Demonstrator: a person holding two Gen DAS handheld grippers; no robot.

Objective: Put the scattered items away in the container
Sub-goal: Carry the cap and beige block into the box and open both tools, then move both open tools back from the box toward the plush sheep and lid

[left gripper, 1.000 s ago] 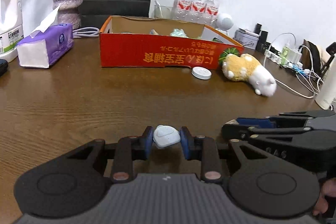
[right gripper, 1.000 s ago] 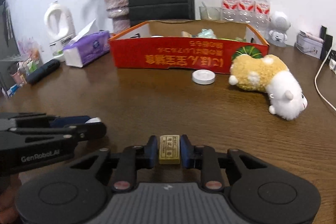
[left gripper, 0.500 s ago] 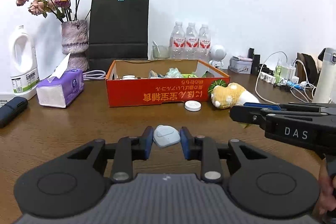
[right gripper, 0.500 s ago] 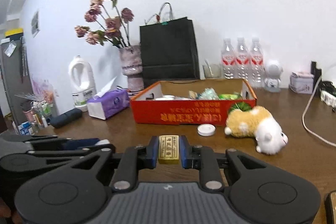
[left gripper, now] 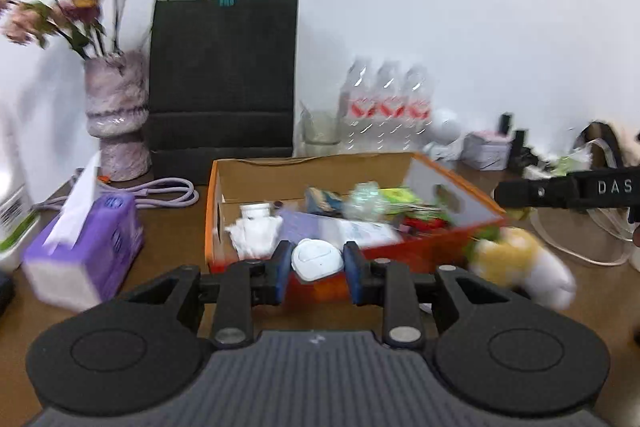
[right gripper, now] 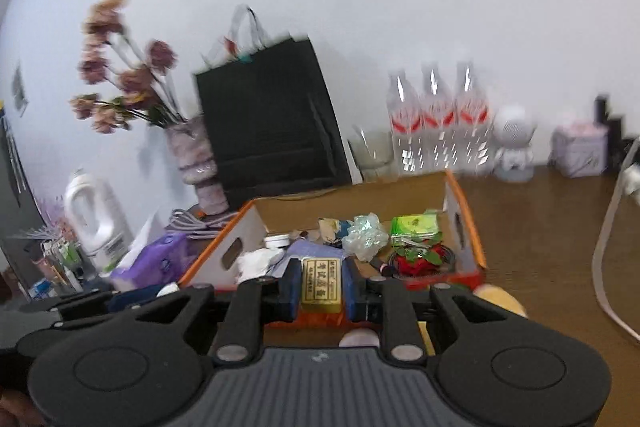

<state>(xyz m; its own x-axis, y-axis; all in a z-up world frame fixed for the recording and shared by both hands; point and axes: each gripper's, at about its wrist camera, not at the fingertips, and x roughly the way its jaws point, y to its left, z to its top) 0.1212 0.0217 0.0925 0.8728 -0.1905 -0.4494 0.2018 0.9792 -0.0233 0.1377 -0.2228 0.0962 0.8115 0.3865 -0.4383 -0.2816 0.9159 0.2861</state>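
Both hand-held grippers loaded over box (left gripper: 460, 183): left (left gripper: 316, 269) pinching white puck (left gripper: 317, 260), right (right gripper: 322, 287) pinching gold bar (right gripper: 321, 285), ready for dropping in.

Plush toy (left gripper: 520, 263): motion-blurred in the left view; in the right view only a sliver shows past the gripper body.
Round cap (right gripper: 359, 339): mostly hidden behind the right gripper (right gripper: 321, 287).
Box (left gripper: 452, 175) front wall: covered by both gripper bodies.
Jug (left gripper: 10, 215): cut by the left edge.
Flowers (right gripper: 120, 75), bottles (left gripper: 386, 107): smeared, labels unreadable.
Box contents: too blurred to name.
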